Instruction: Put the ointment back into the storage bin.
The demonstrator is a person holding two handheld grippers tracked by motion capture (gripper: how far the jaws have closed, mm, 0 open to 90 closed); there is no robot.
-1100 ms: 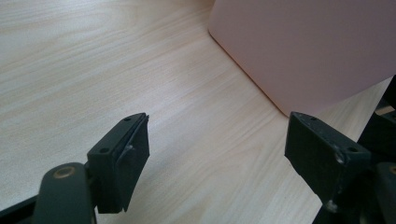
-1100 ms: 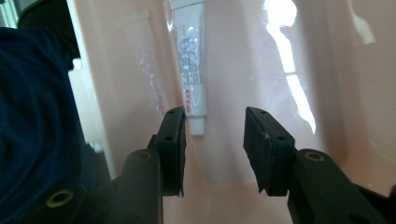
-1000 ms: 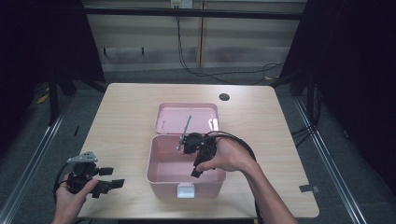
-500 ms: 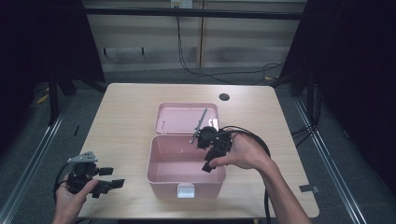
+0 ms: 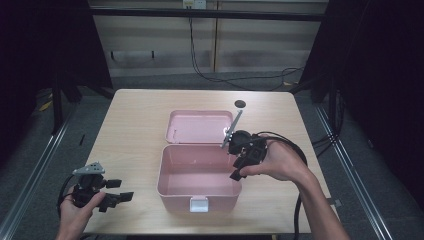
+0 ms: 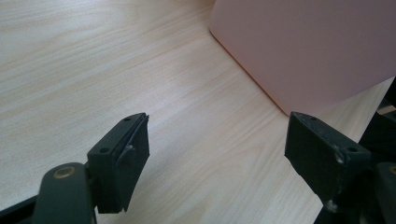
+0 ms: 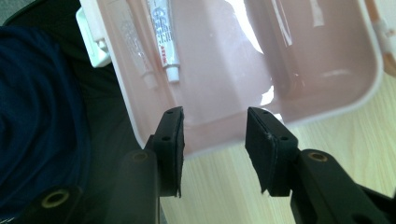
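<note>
We see a pink box (image 5: 197, 187) standing open on a wooden table (image 5: 135, 125), its lid (image 5: 200, 126) laid flat behind it.

Right gripper (image 7: 214, 140): the jaws stand at a moderate gap with nothing between the pads; they have just been opening a little. Ahead of the jaws lies the box interior (image 7: 280, 70), its near rim crossing just beyond the two tips. Beyond the left jaw, against the box wall, rests a white tube (image 7: 163, 37) with its cap toward the jaws; it bears red and blue print that is too small for us to read. In the high view this gripper (image 5: 240, 160) sits over the box's right rim, held in the right hand (image 5: 277, 162).

Left gripper (image 6: 217, 154): the jaws stand wide apart and empty over bare table. The pink side of the box (image 6: 308, 46) lies beyond the right jaw, well apart from both tips. In the high view this gripper (image 5: 117, 192) sits near the table's front left corner, in the left hand (image 5: 80, 207).
</note>
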